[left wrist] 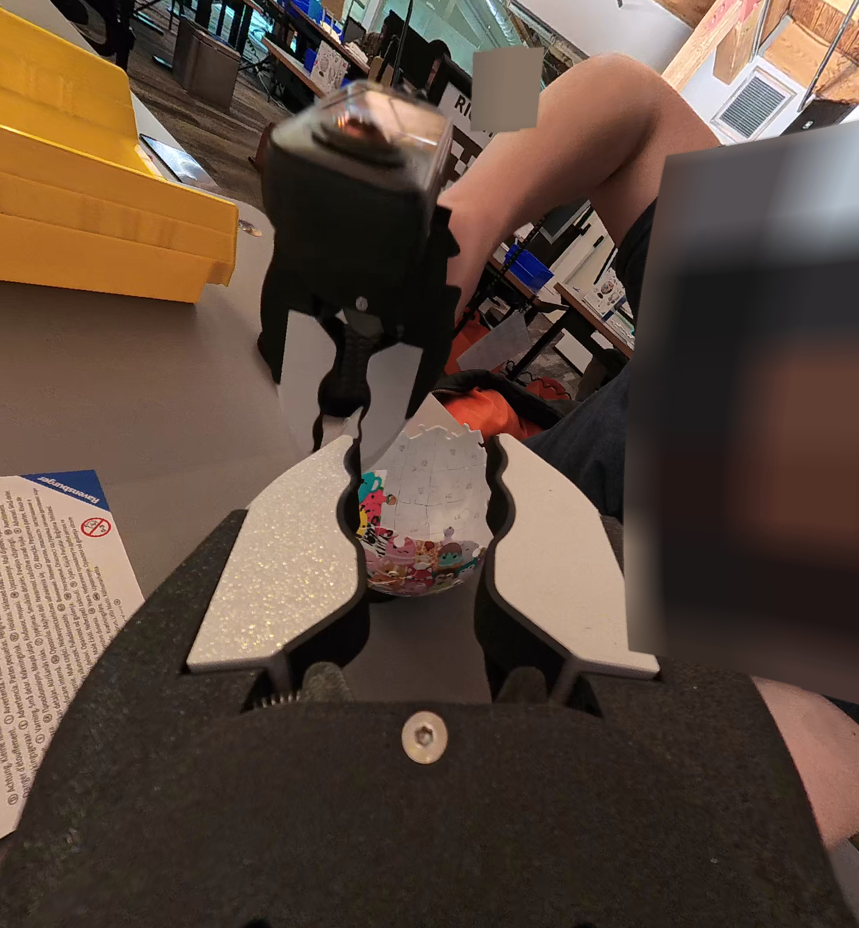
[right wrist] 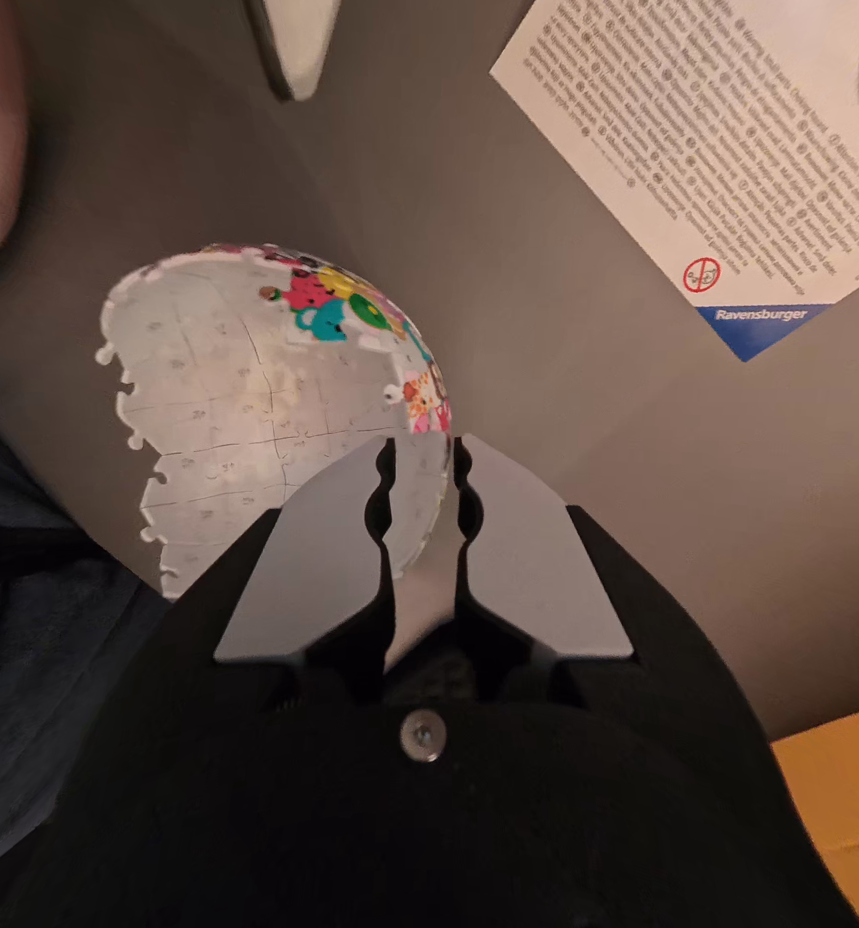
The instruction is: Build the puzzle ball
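Between the fingers of my left gripper (left wrist: 425,522), clamped above the grey table (left wrist: 116,401), sits the half-built puzzle ball (left wrist: 425,527), light and fragile, while my right gripper (right wrist: 422,489) pinches its thin rim.

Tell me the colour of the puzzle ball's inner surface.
Plain white-grey inside the puzzle ball, seen best in the right wrist view.

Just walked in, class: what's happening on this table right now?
A person is building a puzzle ball with two handheld grippers. The left gripper cradles the half-finished shell on both sides, its white inside facing up. The right gripper reaches down over the shell's edge, its fingers astride the wall near the rim; whether it holds a piece cannot be told. A leaflet and a yellow bin sit on the grey table.
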The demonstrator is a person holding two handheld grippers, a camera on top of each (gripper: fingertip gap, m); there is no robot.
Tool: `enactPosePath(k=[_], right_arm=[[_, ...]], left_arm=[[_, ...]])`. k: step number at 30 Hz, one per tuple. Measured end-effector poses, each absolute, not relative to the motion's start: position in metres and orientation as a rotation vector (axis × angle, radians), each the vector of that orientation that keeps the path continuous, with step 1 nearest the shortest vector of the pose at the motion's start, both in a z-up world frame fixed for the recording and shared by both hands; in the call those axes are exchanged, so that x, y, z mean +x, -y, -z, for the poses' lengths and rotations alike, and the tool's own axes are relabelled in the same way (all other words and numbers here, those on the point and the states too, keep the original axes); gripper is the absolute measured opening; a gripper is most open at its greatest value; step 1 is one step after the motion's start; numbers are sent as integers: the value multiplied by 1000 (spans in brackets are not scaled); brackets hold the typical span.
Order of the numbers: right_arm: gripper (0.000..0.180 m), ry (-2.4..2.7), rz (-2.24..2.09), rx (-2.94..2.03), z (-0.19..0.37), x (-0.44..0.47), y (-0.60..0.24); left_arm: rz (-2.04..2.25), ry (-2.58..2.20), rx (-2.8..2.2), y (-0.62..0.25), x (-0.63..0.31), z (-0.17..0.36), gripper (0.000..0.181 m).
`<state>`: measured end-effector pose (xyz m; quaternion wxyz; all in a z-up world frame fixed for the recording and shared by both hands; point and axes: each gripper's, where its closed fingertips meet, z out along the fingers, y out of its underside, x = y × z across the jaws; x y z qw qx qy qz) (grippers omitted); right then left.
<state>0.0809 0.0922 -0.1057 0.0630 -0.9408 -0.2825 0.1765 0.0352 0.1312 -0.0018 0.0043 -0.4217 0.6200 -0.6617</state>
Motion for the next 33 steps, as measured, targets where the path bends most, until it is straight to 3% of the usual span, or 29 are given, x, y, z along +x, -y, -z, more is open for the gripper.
enactPosePath(k=[18, 27, 33], right_arm=[[4, 807, -577, -3022, 120, 93, -78], [23, 817, -532, -2965, 117, 92, -87], [5, 833, -528, -2900, 114, 87, -94]], left_arm=[[2072, -1946, -1327, -131, 35, 3, 47], [2074, -1942, -1323, -132, 35, 2, 47], [2074, -1945, -1320, -131, 35, 2, 47]])
